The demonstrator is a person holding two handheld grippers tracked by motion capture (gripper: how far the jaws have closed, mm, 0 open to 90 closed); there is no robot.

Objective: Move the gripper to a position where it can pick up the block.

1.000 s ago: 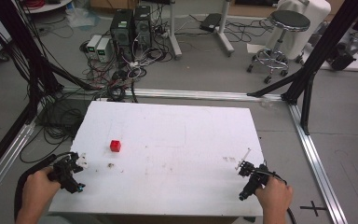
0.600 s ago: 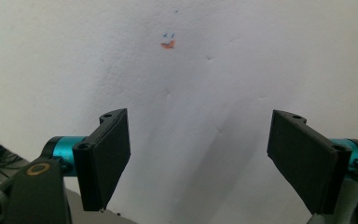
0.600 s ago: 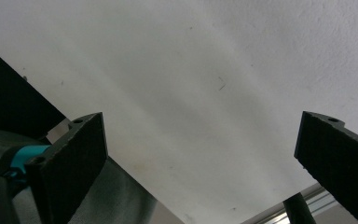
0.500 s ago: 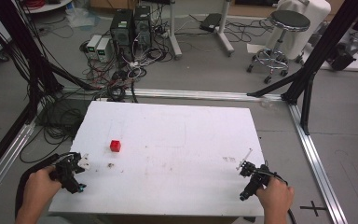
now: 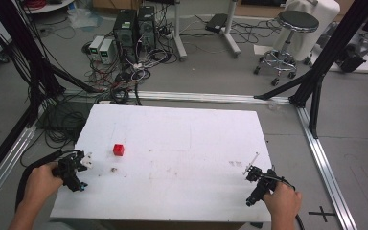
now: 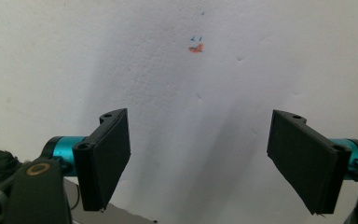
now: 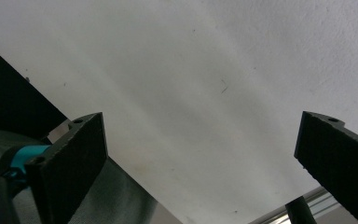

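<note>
A small red cube (image 5: pixel 119 150) sits on the white table (image 5: pixel 182 139), left of centre. My left gripper (image 5: pixel 79 167) is held at the table's left edge, a short way to the cube's lower left. In the left gripper view that gripper (image 6: pixel 198 161) is open, its jaws wide apart over bare white board with a small orange and blue mark (image 6: pixel 196 46) ahead. My right gripper (image 5: pixel 256 179) is near the front right corner. The right gripper view shows the right gripper (image 7: pixel 205 163) open too, with nothing between the jaws.
The table is ringed by an aluminium frame rail (image 5: pixel 323 158) on the floor. Behind it lie cables, computer towers (image 5: pixel 134 26) and a stool (image 5: pixel 290 33). A small dark smudge (image 5: pixel 114 169) marks the board near the left gripper.
The left gripper has crept slightly to the right, toward the cube. The right gripper has barely moved.
</note>
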